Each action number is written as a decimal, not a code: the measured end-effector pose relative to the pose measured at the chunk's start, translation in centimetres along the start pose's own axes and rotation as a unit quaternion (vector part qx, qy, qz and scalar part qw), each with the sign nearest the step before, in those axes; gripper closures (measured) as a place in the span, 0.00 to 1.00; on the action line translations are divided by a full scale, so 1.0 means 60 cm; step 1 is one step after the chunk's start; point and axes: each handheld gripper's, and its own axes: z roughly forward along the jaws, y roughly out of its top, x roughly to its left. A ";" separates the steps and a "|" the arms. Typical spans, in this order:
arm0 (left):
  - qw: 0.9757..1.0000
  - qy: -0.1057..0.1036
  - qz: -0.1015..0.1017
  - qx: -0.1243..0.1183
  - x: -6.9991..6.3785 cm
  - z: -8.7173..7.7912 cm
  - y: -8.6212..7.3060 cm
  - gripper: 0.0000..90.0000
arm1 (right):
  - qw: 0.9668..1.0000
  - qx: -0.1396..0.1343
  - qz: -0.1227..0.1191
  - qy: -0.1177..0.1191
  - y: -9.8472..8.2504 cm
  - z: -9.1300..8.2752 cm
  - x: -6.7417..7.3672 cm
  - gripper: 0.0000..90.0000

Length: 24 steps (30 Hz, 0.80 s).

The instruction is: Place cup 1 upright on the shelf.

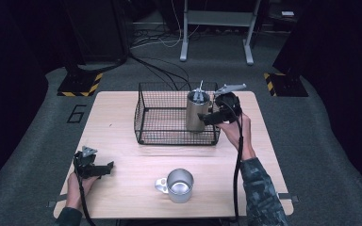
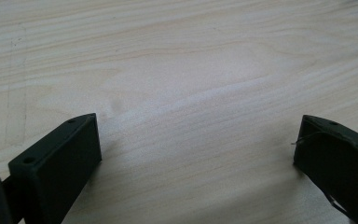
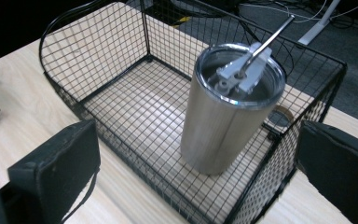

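A pale wooden table (image 1: 122, 122) with fine straight grain carried a black wire-mesh basket (image 1: 143, 117), rectangular with rounded rim corners, set toward the far middle. Inside it, at its right end, a tall brushed-steel tumbler (image 3: 223, 121) stood upright on the mesh floor, tapering slightly toward its base. Its clear lid (image 3: 240, 74) bore a grey plastic fitting, and a thin metal straw (image 3: 272, 35) leaned out of it toward the far side.

Near the table's near edge, right of centre, sat a squat steel mug (image 1: 179, 185) with a polished, open mouth and a looped handle on its left side.

The right tongs (image 1: 212, 118), held in the person's right hand (image 1: 233, 129), hovered at the basket's right end, just beside the tumbler. In the right gripper view their blocky black jaws stood wide apart, with nothing between them; whether they touched the basket wire could not be told.

The left tongs (image 1: 104, 168), in the left hand (image 1: 78, 183), sat low over the near left part of the table, well apart from the mug. Their jaws were likewise spread wide over bare wood, gripping nothing.
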 end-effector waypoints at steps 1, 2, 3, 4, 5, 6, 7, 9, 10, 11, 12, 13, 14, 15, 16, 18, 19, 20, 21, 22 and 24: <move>1.000 -0.001 0.001 0.000 0.000 0.000 0.000 0.00 | 1.000 0.000 -0.001 -0.001 -0.006 -0.006 0.002 0.00; 1.000 -0.001 0.001 -0.002 0.000 0.000 0.000 0.00 | 1.000 0.000 -0.009 -0.002 -0.012 -0.012 0.003 0.00; 1.000 -0.002 0.002 -0.001 0.000 0.000 -0.001 0.00 | 1.000 -0.001 -0.004 -0.002 -0.016 -0.016 0.005 0.00; 1.000 -0.004 0.003 0.000 0.000 -0.001 -0.001 0.00 | 1.000 -0.001 -0.007 -0.004 -0.025 -0.022 0.005 0.00; 1.000 -0.008 0.003 0.001 0.000 -0.002 0.000 0.00 | 1.000 -0.003 -0.003 -0.005 -0.032 -0.027 0.006 0.00; 1.000 -0.011 0.001 -0.001 0.000 -0.003 0.000 0.00 | 1.000 -0.004 -0.003 -0.006 -0.040 -0.031 0.007 0.00; 1.000 -0.017 -0.002 -0.001 0.001 -0.004 0.000 0.00 | 1.000 -0.003 -0.001 -0.007 -0.048 -0.035 0.007 0.00; 1.000 -0.022 -0.006 -0.002 0.000 -0.009 0.002 0.00 | 1.000 -0.004 0.005 -0.009 -0.065 -0.042 0.006 0.00; 1.000 -0.022 -0.006 -0.009 -0.002 -0.011 0.002 0.00 | 1.000 -0.005 0.010 -0.009 -0.072 -0.044 0.007 0.00; 1.000 -0.024 -0.004 -0.008 -0.004 -0.015 0.003 0.00 | 1.000 -0.005 0.009 -0.011 -0.083 -0.046 0.005 0.00; 1.000 -0.027 -0.006 -0.012 -0.006 -0.016 0.003 0.00 | 1.000 -0.005 0.014 -0.012 -0.093 -0.048 0.005 0.00; 0.999 -0.035 -0.004 -0.008 -0.009 -0.020 0.005 0.00 | 1.000 -0.005 0.018 -0.012 -0.100 -0.049 0.005 0.00; 0.999 -0.038 -0.003 -0.006 -0.011 -0.024 0.007 0.00 | 1.000 -0.003 0.019 -0.012 -0.111 -0.049 0.003 0.00; 0.999 -0.038 -0.002 -0.012 -0.015 -0.026 0.008 0.00 | 1.000 0.000 0.021 -0.013 -0.120 -0.049 0.002 0.00; 0.999 -0.037 0.001 -0.018 -0.018 -0.029 0.010 0.00 | 1.000 0.002 0.024 -0.013 -0.129 -0.048 0.000 0.00; 0.999 -0.041 0.001 -0.017 -0.019 -0.033 0.013 0.00 | 1.000 0.005 0.028 -0.012 -0.138 -0.047 -0.002 0.00; 0.999 -0.042 0.005 -0.021 -0.023 -0.037 0.016 0.00 | 0.999 0.007 0.030 -0.012 -0.145 -0.046 -0.004 0.00; 0.999 -0.046 0.004 -0.024 -0.025 -0.039 0.018 0.00 | 0.999 0.013 0.035 -0.013 -0.162 -0.041 -0.008 0.00; 0.998 -0.048 0.003 -0.029 -0.028 -0.043 0.021 0.00 | 0.999 0.013 0.035 -0.013 -0.162 -0.041 -0.008 0.00; 0.998 -0.051 0.001 -0.034 -0.030 -0.046 0.023 0.00 | 0.999 0.015 0.043 -0.015 -0.179 -0.037 -0.011 0.00; 0.998 -0.060 0.005 -0.036 -0.036 -0.052 0.029 0.00 | 0.999 0.016 0.044 -0.017 -0.187 -0.035 -0.012 0.00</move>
